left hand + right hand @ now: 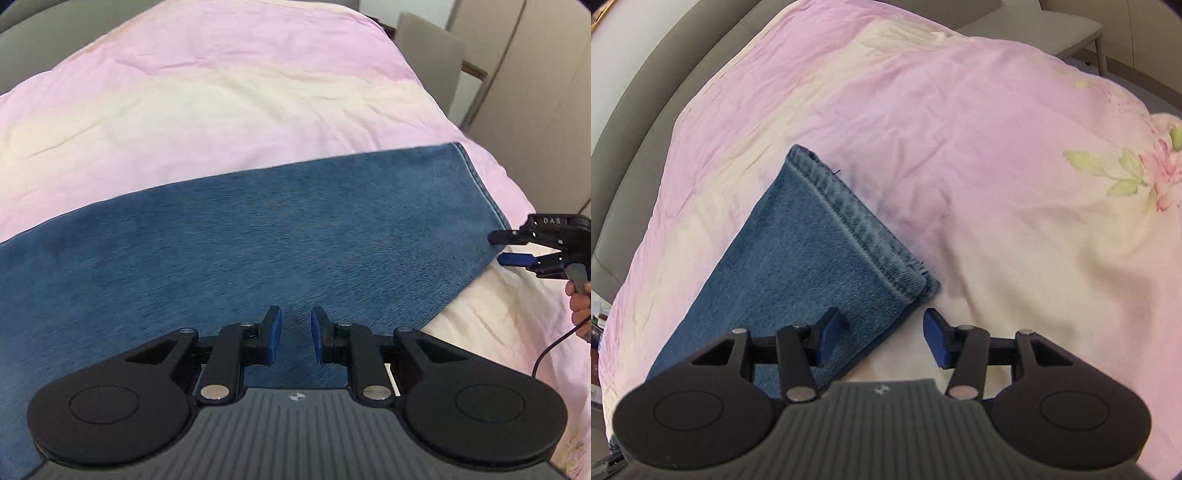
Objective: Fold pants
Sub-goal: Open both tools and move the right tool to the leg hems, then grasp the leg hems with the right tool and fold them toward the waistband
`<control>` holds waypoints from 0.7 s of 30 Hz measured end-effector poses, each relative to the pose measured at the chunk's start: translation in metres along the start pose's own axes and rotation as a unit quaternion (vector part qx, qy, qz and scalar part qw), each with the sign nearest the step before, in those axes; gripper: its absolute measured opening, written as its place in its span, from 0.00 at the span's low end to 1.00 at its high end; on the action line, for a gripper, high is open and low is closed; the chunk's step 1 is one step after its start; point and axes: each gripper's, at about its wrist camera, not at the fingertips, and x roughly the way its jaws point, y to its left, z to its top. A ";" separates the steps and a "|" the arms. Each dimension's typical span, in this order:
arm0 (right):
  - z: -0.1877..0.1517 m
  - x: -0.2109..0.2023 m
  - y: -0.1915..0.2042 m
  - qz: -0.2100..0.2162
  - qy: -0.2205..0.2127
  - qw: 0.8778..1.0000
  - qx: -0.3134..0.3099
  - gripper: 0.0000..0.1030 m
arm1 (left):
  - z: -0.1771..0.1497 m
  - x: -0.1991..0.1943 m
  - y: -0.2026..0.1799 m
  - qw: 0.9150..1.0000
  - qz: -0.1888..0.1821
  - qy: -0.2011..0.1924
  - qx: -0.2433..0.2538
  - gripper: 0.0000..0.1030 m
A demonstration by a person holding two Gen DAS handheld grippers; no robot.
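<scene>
As the pants [258, 236] ran lengthwise left to right across the bed [221, 103], I logged my right claw [881, 334], spread, nearest their hem [857, 218], and my left claw [295, 334], spread, over mid-leg.

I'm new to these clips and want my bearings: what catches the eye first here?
The blue jeans stand out, laid flat across a pink and cream bedspread. The right gripper sits open at the hem corner, one finger over the denim, one over the bedspread. The left gripper hangs open above the middle of the jeans.
</scene>
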 end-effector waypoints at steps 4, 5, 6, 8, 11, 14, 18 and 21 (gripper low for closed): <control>0.004 0.020 -0.017 0.026 -0.004 0.999 0.032 0.46 | 0.006 0.020 -0.018 0.999 -0.003 0.001 0.033 0.21; 0.005 0.024 -0.020 0.032 -0.008 0.999 0.037 0.46 | 0.007 0.024 -0.021 0.999 -0.007 0.000 0.039 0.21; 0.006 0.029 -0.023 0.036 -0.010 0.998 0.043 0.46 | 0.008 0.029 -0.024 0.999 -0.008 0.003 0.046 0.21; 0.006 0.036 -0.026 0.041 -0.017 0.998 0.049 0.46 | 0.009 0.040 -0.032 0.998 0.010 0.018 0.067 0.21; 0.004 0.041 -0.024 0.042 -0.032 0.998 0.045 0.46 | 0.003 0.054 -0.041 0.994 0.025 0.036 0.096 0.21; 0.001 0.040 -0.023 0.042 -0.047 0.997 0.048 0.43 | 0.001 0.059 -0.040 0.995 0.027 0.044 0.090 0.21; 0.006 0.035 -0.026 0.055 -0.047 0.995 0.073 0.23 | -0.001 0.059 -0.038 0.995 0.024 0.046 0.088 0.21; 0.015 0.014 -0.016 0.062 -0.054 0.995 0.056 0.20 | -0.002 0.059 -0.041 0.995 0.030 0.043 0.090 0.20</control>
